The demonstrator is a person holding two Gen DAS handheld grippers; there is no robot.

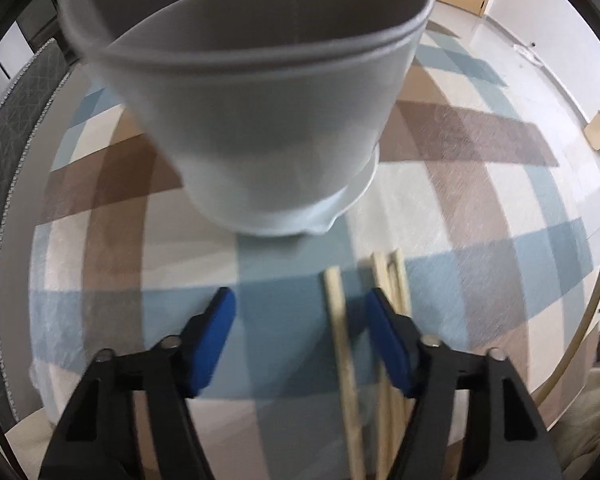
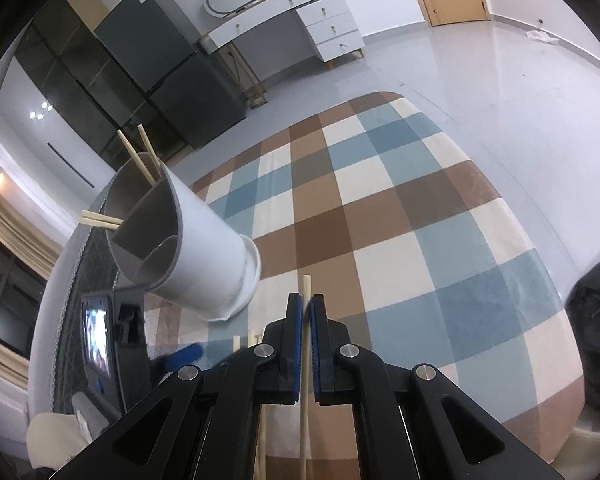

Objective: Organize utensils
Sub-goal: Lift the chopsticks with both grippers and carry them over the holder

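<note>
A white divided utensil holder (image 1: 260, 120) stands on the checked cloth, right ahead of my left gripper (image 1: 300, 304). The left gripper is open and empty. Several wooden chopsticks (image 1: 342, 340) lie on the cloth between and beside its fingers. In the right wrist view the holder (image 2: 204, 248) is at the left with several chopsticks (image 2: 138, 156) standing in its compartments. My right gripper (image 2: 306, 304) is shut on one wooden chopstick (image 2: 306, 292), held above the cloth to the right of the holder. The left gripper's blue pad (image 2: 186, 354) shows below the holder.
The table has a blue, brown and cream checked cloth (image 2: 400, 220). More chopsticks (image 2: 236, 344) lie on it near the left gripper. A dark bag (image 2: 596, 312) sits at the right edge. A fridge (image 2: 172, 60) and a white desk (image 2: 292, 12) stand across the room.
</note>
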